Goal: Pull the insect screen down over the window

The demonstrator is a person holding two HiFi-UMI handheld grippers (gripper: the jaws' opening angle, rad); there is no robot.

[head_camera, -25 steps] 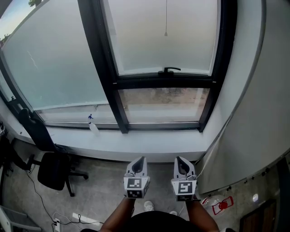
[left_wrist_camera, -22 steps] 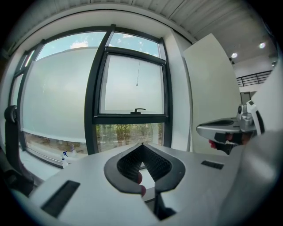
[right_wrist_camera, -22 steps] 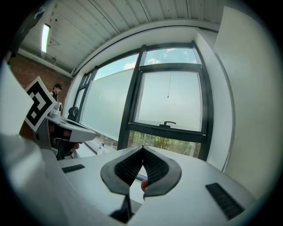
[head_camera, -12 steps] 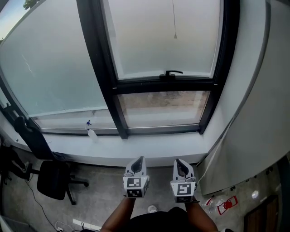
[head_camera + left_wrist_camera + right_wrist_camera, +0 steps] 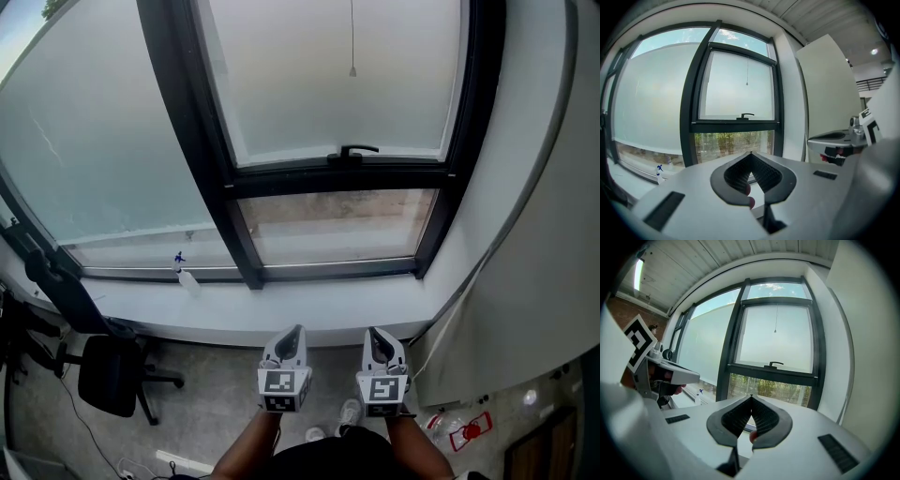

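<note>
Two pairs of tongs sit low at our waist, well short of the window [image 5: 337,177], so we judge the step in hand to be the approach. From the left, an office chair [image 5: 105,373] stands on the floor and a spray bottle [image 5: 186,277] rests on the sill [image 5: 309,317]. Next come the left tongs [image 5: 292,335], closed tip to tip on nothing. High above, a thin pull cord [image 5: 352,37] hangs before the upper pane, over the handle [image 5: 352,150]. The right tongs [image 5: 377,336] are likewise closed and empty.

We take the cord to be the screen's. To do this well we should step up to the sill, raise one pair, open it and close it on the cord near its end bead. Then we draw straight down, not sideways, so the screen runs true.

We cannot make out the insect screen itself. Its roll, if there is one, lies beyond the top edge, and the milky panes could hide mesh. The cord's upper end is cut off too.
</note>
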